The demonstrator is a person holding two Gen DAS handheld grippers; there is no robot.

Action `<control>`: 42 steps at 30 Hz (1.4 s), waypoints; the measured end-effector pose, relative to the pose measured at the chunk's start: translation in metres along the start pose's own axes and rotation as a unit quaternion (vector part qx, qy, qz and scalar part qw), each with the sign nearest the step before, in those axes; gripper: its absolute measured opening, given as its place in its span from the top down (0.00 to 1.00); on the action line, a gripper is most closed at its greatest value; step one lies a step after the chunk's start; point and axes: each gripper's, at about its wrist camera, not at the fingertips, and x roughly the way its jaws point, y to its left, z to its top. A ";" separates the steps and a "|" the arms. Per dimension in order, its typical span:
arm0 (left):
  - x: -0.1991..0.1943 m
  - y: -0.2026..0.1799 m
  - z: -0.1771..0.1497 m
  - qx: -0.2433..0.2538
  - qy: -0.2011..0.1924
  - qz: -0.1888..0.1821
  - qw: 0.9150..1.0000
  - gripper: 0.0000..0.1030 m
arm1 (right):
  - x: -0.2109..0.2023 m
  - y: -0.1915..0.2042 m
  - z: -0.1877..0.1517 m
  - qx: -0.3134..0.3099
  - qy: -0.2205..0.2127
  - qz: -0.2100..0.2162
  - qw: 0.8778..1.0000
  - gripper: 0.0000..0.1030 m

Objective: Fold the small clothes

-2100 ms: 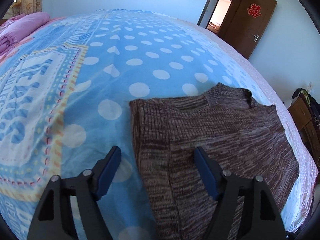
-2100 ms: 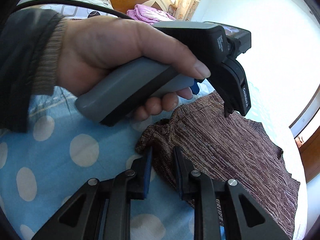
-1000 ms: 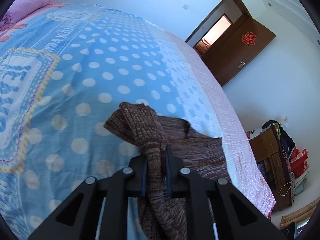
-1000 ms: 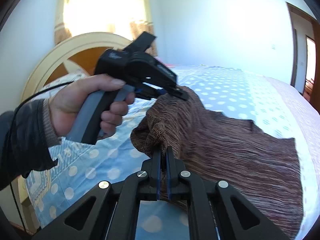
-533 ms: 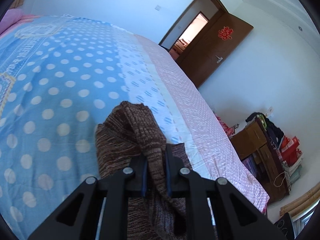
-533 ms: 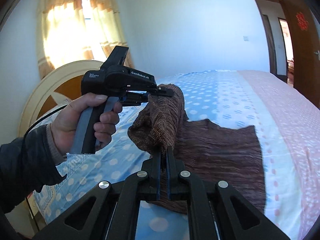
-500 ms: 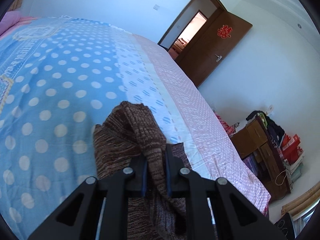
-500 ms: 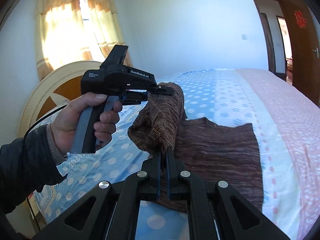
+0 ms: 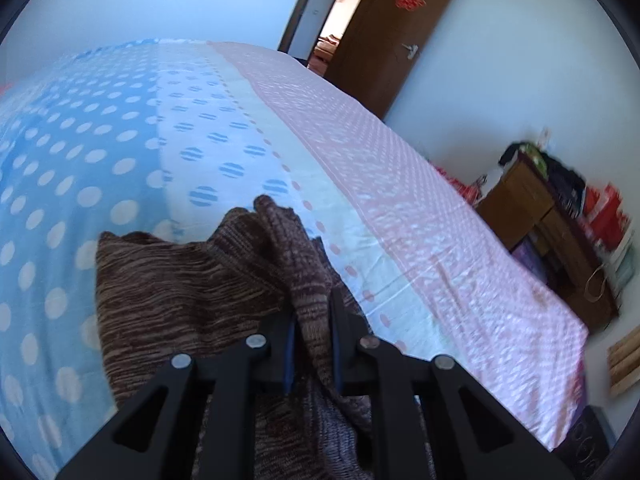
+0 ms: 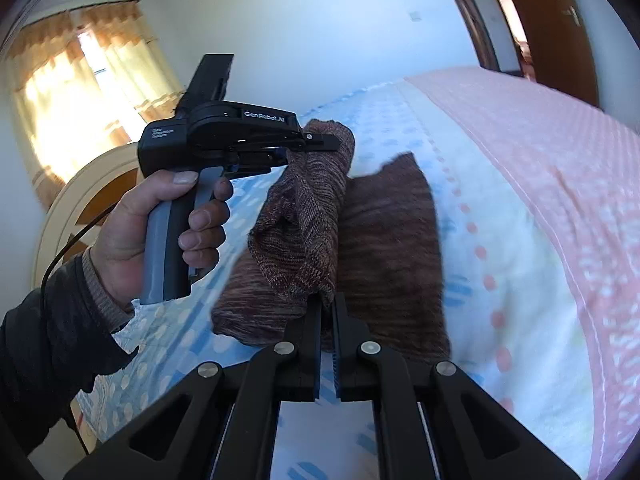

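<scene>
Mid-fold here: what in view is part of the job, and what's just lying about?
Job: brown knit garment; left hand-held gripper and right hand-held gripper, both clamped on it; bed.
Lying about: open door; cluttered wooden shelf; curtains.

A blue polka-dot bedspread [image 9: 100, 128] with a pink border along its right edge covers the bed. Past its far corner a brown door [image 9: 396, 32] stands open. A cluttered wooden cabinet [image 9: 560, 232] stands beyond the right edge. Curtains [image 10: 72, 92] glow behind the headboard [image 10: 80, 200].

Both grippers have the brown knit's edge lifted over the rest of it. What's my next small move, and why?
Probably lower both together onto the far side, then release. The left gripper and right gripper each pinch the brown knit, whose lifted edge hangs above the part lying on the bed.
</scene>
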 end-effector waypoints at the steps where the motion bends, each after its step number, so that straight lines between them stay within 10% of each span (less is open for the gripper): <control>1: 0.007 -0.006 -0.002 0.014 0.005 0.010 1.000 0.85 | 0.002 -0.007 -0.003 0.011 0.002 -0.001 1.000 0.97; 4: 0.014 -0.021 -0.006 0.037 0.020 0.021 0.999 0.83 | 0.006 -0.028 -0.012 0.049 0.000 -0.003 0.999 0.97; 10: -0.033 -0.026 -0.029 0.080 -0.056 0.058 0.994 0.15 | -0.001 -0.049 -0.030 0.081 -0.024 0.011 0.996 0.96; 14: -0.051 -0.003 -0.058 0.094 -0.072 0.125 0.985 0.15 | -0.020 -0.056 -0.031 0.098 -0.067 0.007 0.993 0.73; 19: -0.054 0.021 -0.106 0.087 -0.068 0.178 0.978 0.10 | -0.047 -0.040 -0.017 0.058 -0.116 -0.050 0.990 0.72; 28: -0.027 0.016 -0.120 0.115 -0.026 0.208 0.971 0.02 | 0.008 0.006 0.033 -0.024 -0.035 0.039 0.998 0.71; 33: -0.034 0.031 -0.128 0.082 -0.017 0.174 0.981 0.00 | 0.066 -0.028 0.041 0.035 0.073 -0.056 0.995 0.71; 42: -0.037 0.044 -0.132 0.034 -0.012 0.128 0.991 0.00 | 0.057 0.010 0.087 -0.036 0.032 -0.028 0.998 0.58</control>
